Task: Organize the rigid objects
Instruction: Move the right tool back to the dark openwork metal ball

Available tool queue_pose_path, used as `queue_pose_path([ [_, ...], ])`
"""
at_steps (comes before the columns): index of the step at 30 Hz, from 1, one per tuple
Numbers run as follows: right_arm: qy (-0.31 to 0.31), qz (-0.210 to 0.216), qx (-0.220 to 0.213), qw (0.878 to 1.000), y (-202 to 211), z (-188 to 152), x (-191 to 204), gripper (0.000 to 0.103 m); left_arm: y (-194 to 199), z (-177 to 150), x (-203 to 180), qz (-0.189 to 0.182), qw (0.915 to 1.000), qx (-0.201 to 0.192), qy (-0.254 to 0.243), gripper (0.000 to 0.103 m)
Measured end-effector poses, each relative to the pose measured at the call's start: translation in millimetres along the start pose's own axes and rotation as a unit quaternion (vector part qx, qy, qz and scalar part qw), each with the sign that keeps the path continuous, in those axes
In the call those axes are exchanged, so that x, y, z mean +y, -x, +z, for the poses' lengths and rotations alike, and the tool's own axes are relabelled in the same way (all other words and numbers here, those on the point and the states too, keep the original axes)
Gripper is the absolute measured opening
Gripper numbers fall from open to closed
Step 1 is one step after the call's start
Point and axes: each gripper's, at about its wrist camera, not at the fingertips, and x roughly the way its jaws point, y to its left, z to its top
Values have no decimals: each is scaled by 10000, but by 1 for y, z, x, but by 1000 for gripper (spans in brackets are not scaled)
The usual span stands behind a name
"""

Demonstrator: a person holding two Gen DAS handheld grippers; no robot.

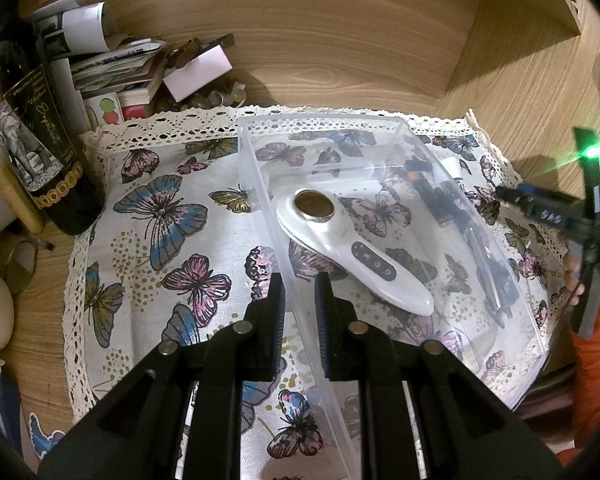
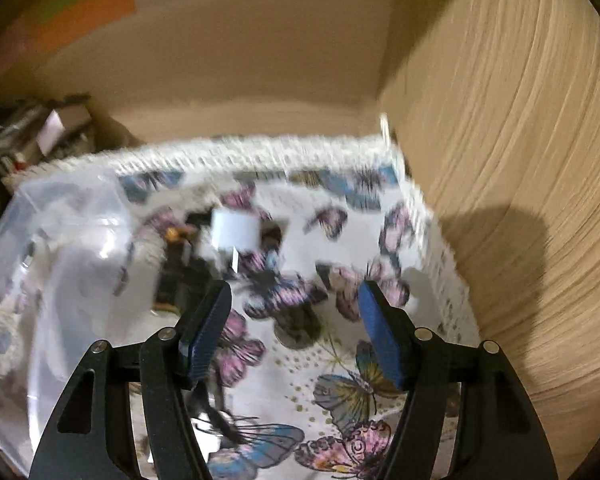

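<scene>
While the left gripper [image 1: 300,284] fingers clamp the clear bin [image 1: 260,184] wall, right gripper [image 2: 294,300] fingers stand apart, empty; wine bottle [image 1: 32,132] label script upper left unreadable.

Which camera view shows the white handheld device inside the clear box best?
The left wrist view. There the white handheld device lies sharp and whole inside the clear box, with its round metal head and button strip visible. The right wrist view is blurred by motion; it shows the box only as a haze, and the device cannot be made out.
</scene>
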Motion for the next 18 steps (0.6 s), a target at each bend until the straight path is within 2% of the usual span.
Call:
queue_pose_path([
  [8, -46, 68, 380, 9992, -30, -16, -5, 62, 0, 0, 0, -11, 10000, 18, 27, 15],
  [13, 0, 107, 364, 9993, -32, -18, -2, 43, 1, -1, -1, 0, 10000, 12, 34, 15],
  [14, 20, 127, 372, 9992, -32, -18, -1, 32, 0, -1, -1, -6, 10000, 20, 35, 15],
  [18, 111, 119, 263, 9995, -26, -18, 6, 31, 1, 0, 0, -32, 10000, 16, 61, 15],
])
